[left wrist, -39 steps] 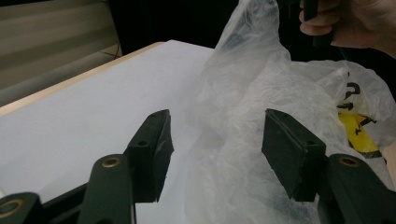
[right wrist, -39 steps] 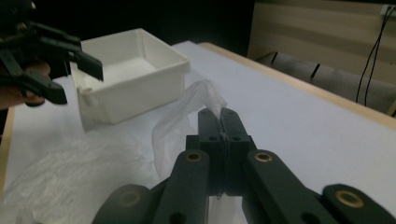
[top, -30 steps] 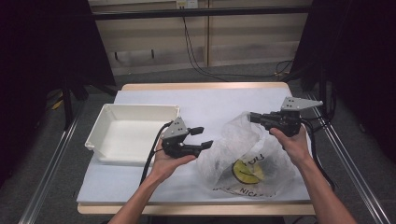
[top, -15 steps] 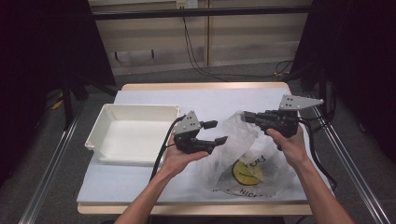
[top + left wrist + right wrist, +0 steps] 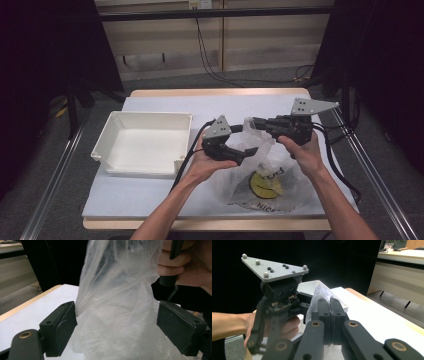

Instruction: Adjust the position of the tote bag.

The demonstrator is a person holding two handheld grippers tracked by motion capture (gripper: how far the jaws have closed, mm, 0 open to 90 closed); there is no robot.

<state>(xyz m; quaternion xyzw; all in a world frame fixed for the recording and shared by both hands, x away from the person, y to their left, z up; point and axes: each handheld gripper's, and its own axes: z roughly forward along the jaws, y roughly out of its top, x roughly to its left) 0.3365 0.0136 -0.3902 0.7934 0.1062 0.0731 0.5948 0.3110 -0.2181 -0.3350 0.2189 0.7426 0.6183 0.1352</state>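
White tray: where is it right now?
In the high view the white tray sits on the table's left side, just left of the left claw and the plastic bag.

Free: far table (image 5: 260,102) | Blocked: tray (image 5: 142,142) left; bag (image 5: 270,175) probably fills right

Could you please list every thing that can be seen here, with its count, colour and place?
plastic bag: one, clear with a yellow and black print, near right part of the table, its top lifted up.
tray: one, white, left part of the table.
table: one, pale top with a wooden edge, centre of the high view.
left hand-held gripper: one, black with a grey plate, open, jaws at either side of the bag.
right hand-held gripper: one, black with a grey plate, shut on the top of the bag.
hands: two, left hand and right hand, each holding a gripper.
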